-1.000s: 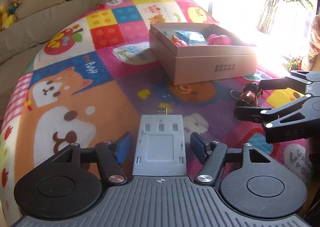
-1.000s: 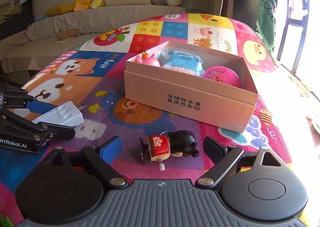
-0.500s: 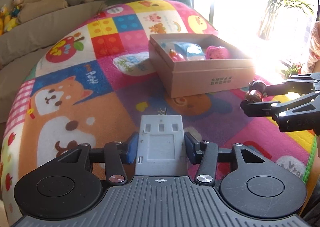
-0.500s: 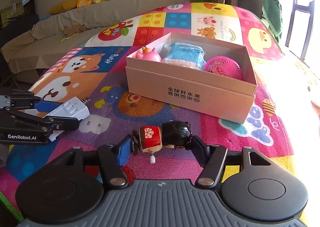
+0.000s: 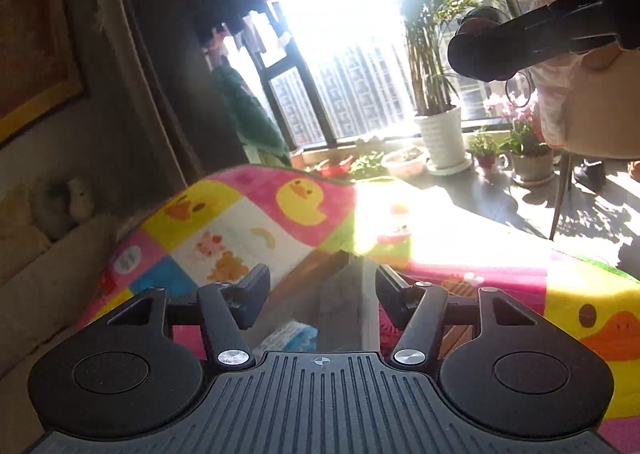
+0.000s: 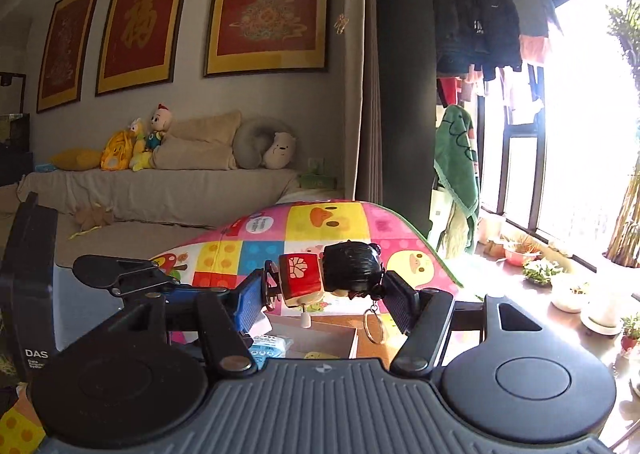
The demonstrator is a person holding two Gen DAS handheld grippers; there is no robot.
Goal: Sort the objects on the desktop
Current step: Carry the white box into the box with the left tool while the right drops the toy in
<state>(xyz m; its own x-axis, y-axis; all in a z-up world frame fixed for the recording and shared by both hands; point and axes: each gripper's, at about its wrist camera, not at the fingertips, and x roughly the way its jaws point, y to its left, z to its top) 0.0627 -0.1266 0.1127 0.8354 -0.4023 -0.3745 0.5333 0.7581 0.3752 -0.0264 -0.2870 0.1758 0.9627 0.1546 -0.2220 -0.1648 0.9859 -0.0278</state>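
Moved since earlier: white adapter gone from left claw (image 5: 320, 294), now open and empty above box (image 5: 340, 294). Right claw (image 6: 324, 294) grips doll keychain (image 6: 332, 274), raised over box (image 6: 332, 330).

Left wrist view: carried high, faced along the fingers toward the sunlit window (image 5: 352, 66), close over the cardboard box (image 5: 320, 294). Right wrist view: faced toward the sofa wall (image 6: 160, 190). Shared by both: the patterned mat (image 5: 248, 222) (image 6: 312, 226) and the box (image 6: 320, 334).
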